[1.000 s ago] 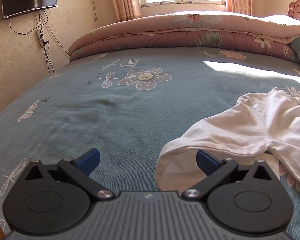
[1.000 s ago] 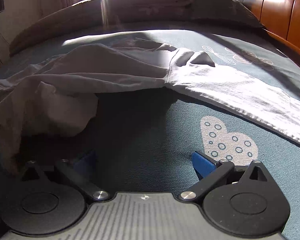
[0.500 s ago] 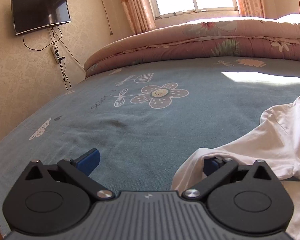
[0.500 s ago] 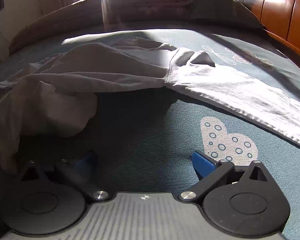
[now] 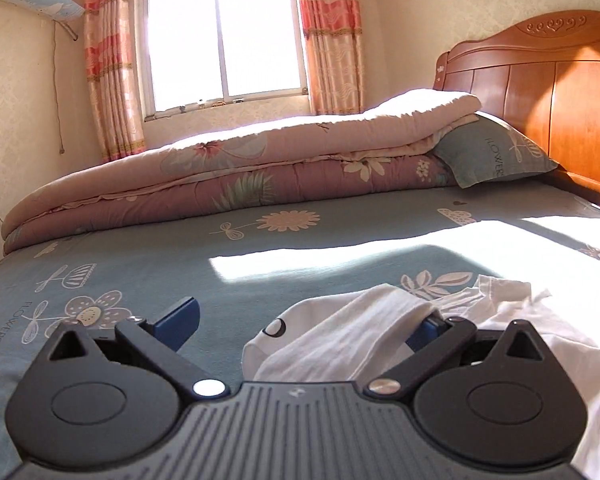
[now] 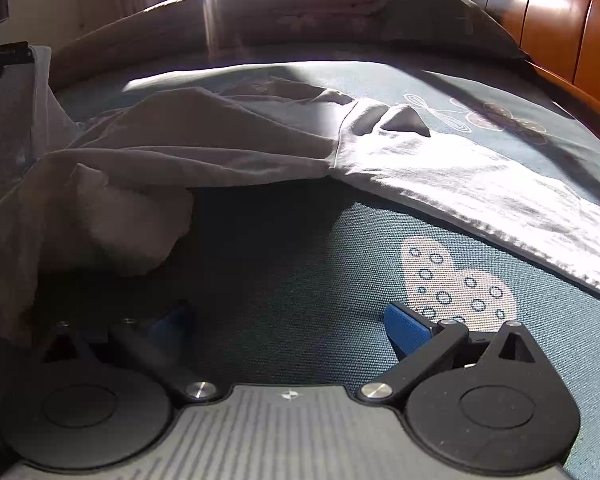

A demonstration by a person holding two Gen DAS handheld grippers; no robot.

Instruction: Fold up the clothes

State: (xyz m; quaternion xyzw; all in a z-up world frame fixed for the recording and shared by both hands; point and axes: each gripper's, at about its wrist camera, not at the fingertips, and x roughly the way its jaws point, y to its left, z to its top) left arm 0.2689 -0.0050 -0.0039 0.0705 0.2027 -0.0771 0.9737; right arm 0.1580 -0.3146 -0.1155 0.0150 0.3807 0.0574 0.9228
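**Here, the shirt lies across the left gripper's right finger**

Clearly the white shirt (image 5: 512,320) is the landmark: it sprawls on the blue bedsheet (image 5: 148,264), its long axis running away toward the wooden headboard (image 5: 548,92). The left gripper (image 5: 300,320) stands wide open, gripping nothing, though a fold of shirt drapes over its right finger. The right gripper (image 6: 288,320), likewise wide open and empty, sits just short of the shirt's hem. The left looks nearer for the next pinch.

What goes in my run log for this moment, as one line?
stage: pre-grasp | left gripper: open, white shirt draped over one finger | right gripper: open, above bedsheet | shirt unfolded
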